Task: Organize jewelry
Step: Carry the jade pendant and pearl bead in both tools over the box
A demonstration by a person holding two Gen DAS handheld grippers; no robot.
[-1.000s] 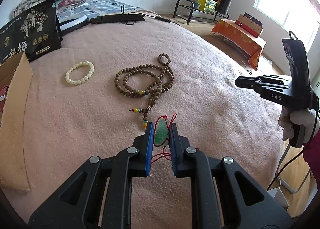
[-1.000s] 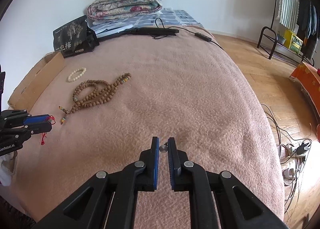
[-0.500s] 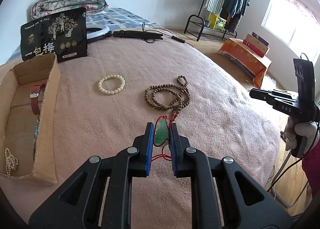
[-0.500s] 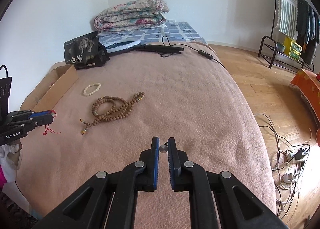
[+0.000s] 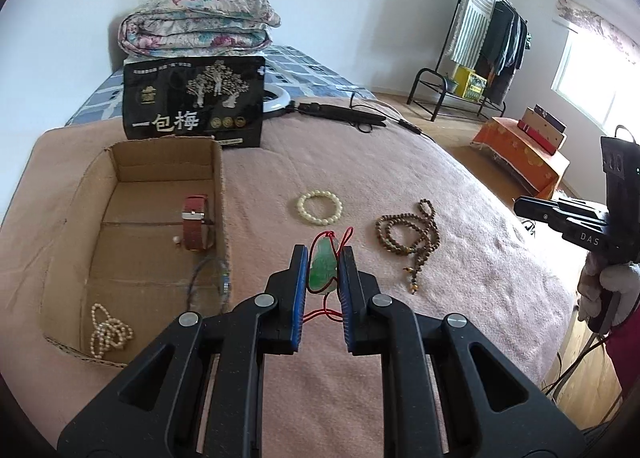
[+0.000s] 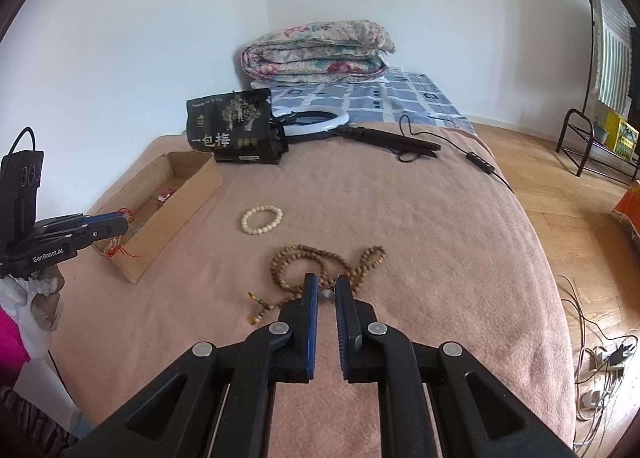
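Note:
My left gripper [image 5: 323, 258] is shut on a green jade pendant [image 5: 323, 268] with a red cord, held above the pink blanket just right of the open cardboard box [image 5: 219, 177]. The box holds a red-strapped watch [image 5: 195, 221], a pearl strand [image 5: 108, 332] and a thin chain. A white bead bracelet [image 5: 319, 207] and a brown bead necklace [image 5: 408, 234] lie on the blanket. My right gripper [image 6: 326, 290] is shut on a small grey bead [image 6: 327, 295], above the brown necklace [image 6: 320, 264]. In the right wrist view the left gripper [image 6: 108, 225] hovers at the box's near end.
A black snack bag [image 5: 194, 103] stands behind the box. A ring light [image 6: 316, 119] with black stand and cable lies at the back. A folded quilt [image 6: 320, 51] is at the bed's head. Bed edge and wooden floor are to the right.
My left gripper has carried the pendant left toward the box, which is now fully in view. My right gripper has moved forward over the brown necklace, still holding the bead.

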